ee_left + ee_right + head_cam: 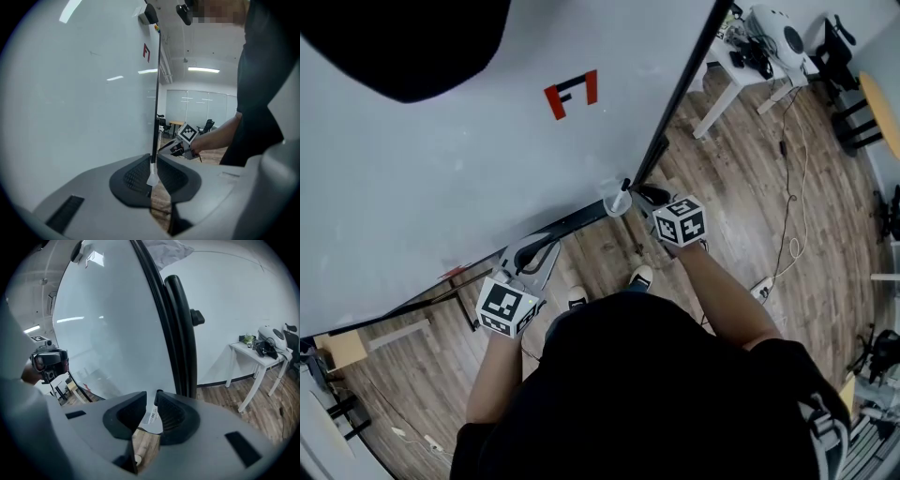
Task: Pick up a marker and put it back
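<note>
A marker (622,199) with a white body and black cap stands at the lower edge of the whiteboard (441,169). My right gripper (641,196) reaches it from the right. In the right gripper view the marker's labelled white body (152,418) shows between the jaws of that gripper (151,397), which stand apart without pressing on it. My left gripper (539,246) is further left along the board's black bottom rail (572,220). Its jaws (152,161) stand a narrow gap apart with nothing held; only the board's edge and floor show between them.
A red mark (572,94) is on the whiteboard. A white table (741,70) with gear stands at the back right, and it also shows in the right gripper view (255,359). Cables (792,216) trail over the wooden floor. A cardboard box (342,349) sits at the lower left.
</note>
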Demonstrator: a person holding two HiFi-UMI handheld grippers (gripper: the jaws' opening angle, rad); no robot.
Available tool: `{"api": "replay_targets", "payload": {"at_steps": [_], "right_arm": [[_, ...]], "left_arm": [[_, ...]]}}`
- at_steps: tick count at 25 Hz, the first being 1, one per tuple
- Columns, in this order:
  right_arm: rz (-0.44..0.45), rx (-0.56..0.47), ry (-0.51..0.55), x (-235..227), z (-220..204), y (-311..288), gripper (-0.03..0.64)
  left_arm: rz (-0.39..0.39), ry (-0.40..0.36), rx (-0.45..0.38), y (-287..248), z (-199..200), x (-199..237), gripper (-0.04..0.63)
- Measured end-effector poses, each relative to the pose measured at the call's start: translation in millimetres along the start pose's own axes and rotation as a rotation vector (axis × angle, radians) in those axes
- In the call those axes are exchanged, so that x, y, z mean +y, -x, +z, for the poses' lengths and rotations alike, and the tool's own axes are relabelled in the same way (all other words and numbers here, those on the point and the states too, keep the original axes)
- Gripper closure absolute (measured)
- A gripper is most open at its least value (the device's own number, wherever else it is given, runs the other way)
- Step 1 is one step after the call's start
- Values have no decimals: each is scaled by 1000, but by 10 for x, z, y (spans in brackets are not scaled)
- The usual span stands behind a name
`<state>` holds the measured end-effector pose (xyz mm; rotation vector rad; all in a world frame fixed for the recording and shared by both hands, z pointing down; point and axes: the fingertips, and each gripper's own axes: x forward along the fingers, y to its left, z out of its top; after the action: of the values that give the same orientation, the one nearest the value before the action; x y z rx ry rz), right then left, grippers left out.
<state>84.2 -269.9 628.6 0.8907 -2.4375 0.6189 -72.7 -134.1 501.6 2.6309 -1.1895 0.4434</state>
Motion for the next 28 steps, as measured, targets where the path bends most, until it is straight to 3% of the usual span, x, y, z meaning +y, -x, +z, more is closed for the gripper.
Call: {"api": "replay_targets", "payload": {"at_steps": [19,28], "right_arm": [[13,76,-93,-133,-238,-500,522],[10,59,-105,-136,-218,-547,549]], "left_arm": [[30,39,4,87,-120,131,541],[33,41,6,115,-141,168,541]]}}
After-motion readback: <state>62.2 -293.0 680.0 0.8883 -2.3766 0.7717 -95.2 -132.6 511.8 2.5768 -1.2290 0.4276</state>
